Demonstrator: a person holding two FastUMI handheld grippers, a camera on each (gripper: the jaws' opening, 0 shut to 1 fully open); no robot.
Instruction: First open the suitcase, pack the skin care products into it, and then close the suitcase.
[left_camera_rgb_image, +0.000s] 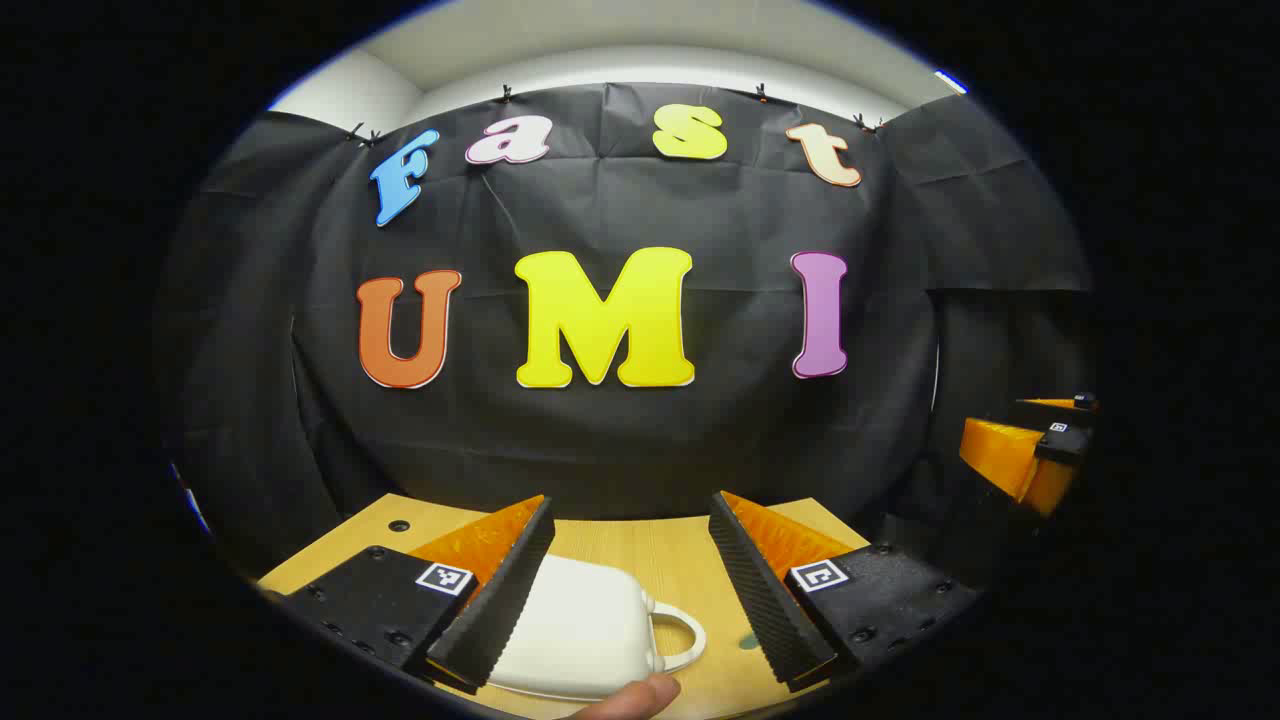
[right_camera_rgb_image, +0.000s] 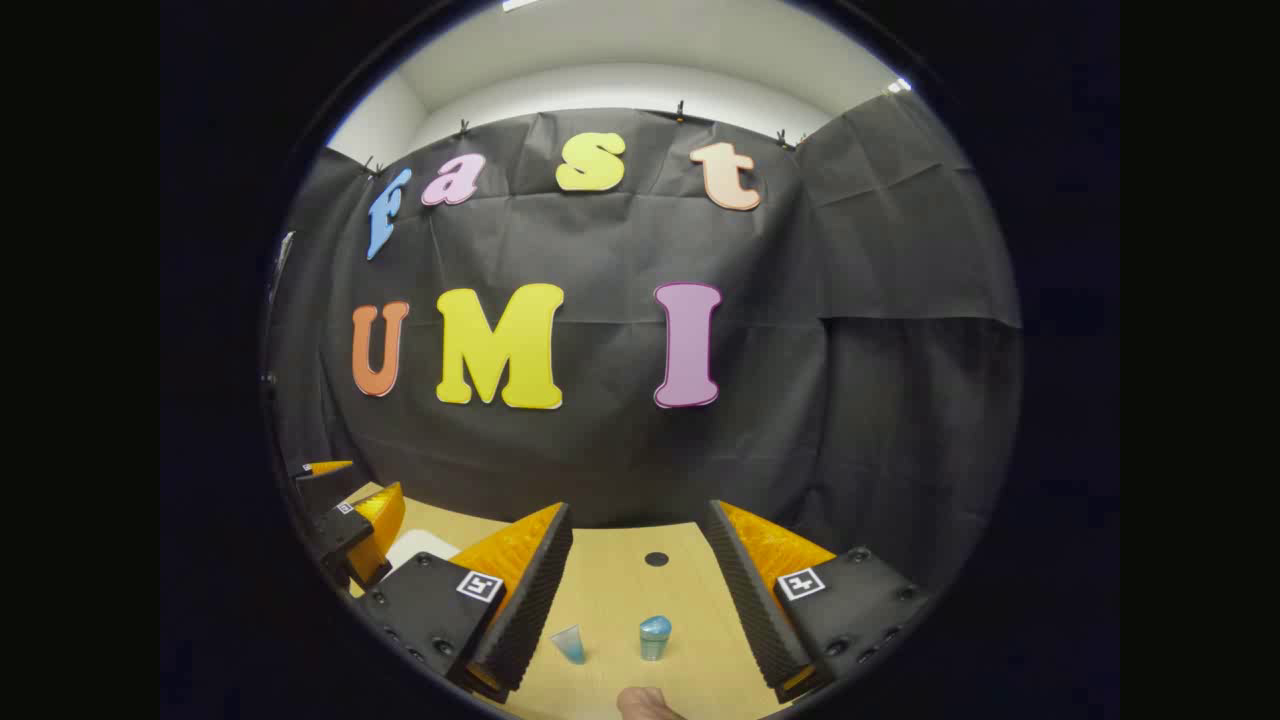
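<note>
In the left gripper view a small white suitcase (left_camera_rgb_image: 580, 630) lies shut on the wooden table (left_camera_rgb_image: 640, 555), its handle (left_camera_rgb_image: 680, 640) pointing right. My left gripper (left_camera_rgb_image: 630, 590) hovers above it, open, fingers apart on either side. In the right gripper view my right gripper (right_camera_rgb_image: 635, 595) is open over the table, and two small blue skin care containers stand between its fingers: a tapered tube (right_camera_rgb_image: 571, 644) and a capped bottle (right_camera_rgb_image: 655, 637). The left gripper (right_camera_rgb_image: 350, 520) shows at that view's left edge, the white suitcase (right_camera_rgb_image: 415, 547) beneath it. The right gripper (left_camera_rgb_image: 1030, 450) appears far right in the left gripper view.
A fingertip (left_camera_rgb_image: 640, 697) shows at the bottom of the left gripper view, another (right_camera_rgb_image: 645, 703) in the right one. The table has small dark holes (right_camera_rgb_image: 656, 559). The black cloth wall stands close behind the table's far edge.
</note>
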